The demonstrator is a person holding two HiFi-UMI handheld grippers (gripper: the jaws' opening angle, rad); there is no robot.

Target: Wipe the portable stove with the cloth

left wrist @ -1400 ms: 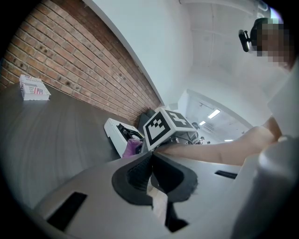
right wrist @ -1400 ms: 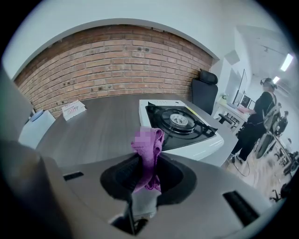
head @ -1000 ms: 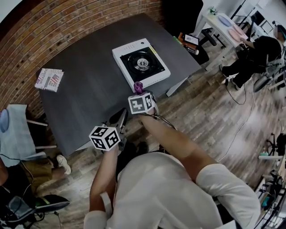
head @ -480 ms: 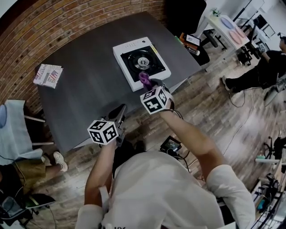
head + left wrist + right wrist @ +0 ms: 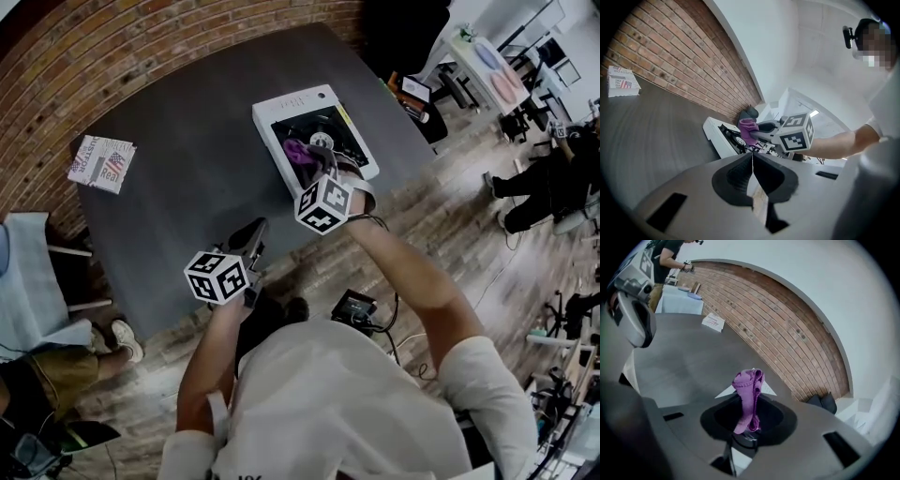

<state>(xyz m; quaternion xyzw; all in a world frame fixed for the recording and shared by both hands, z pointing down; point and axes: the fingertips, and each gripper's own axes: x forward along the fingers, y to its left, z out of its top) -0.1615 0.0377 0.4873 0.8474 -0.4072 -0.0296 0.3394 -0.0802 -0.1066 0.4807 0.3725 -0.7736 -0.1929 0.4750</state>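
The portable stove (image 5: 314,136), white with a black burner top, lies on the dark grey table (image 5: 187,197) near its right edge. My right gripper (image 5: 307,161) is shut on a bunched purple cloth (image 5: 297,151) and holds it over the stove's near-left part. In the right gripper view the cloth (image 5: 749,392) stands up between the jaws, hiding most of the stove (image 5: 723,391). My left gripper (image 5: 249,235) is shut and empty, low over the table's front edge. From the left gripper view, the stove (image 5: 717,136) and cloth (image 5: 748,130) lie ahead.
A flag-print packet (image 5: 100,163) lies at the table's far left by the brick wall (image 5: 141,37). A black device (image 5: 356,307) sits on the wooden floor below my right arm. A seated person (image 5: 553,178) and a white desk (image 5: 487,61) are at the right.
My right gripper has carried the purple cloth forward from the table's front edge to above the stove. The left gripper has stayed near the front edge.
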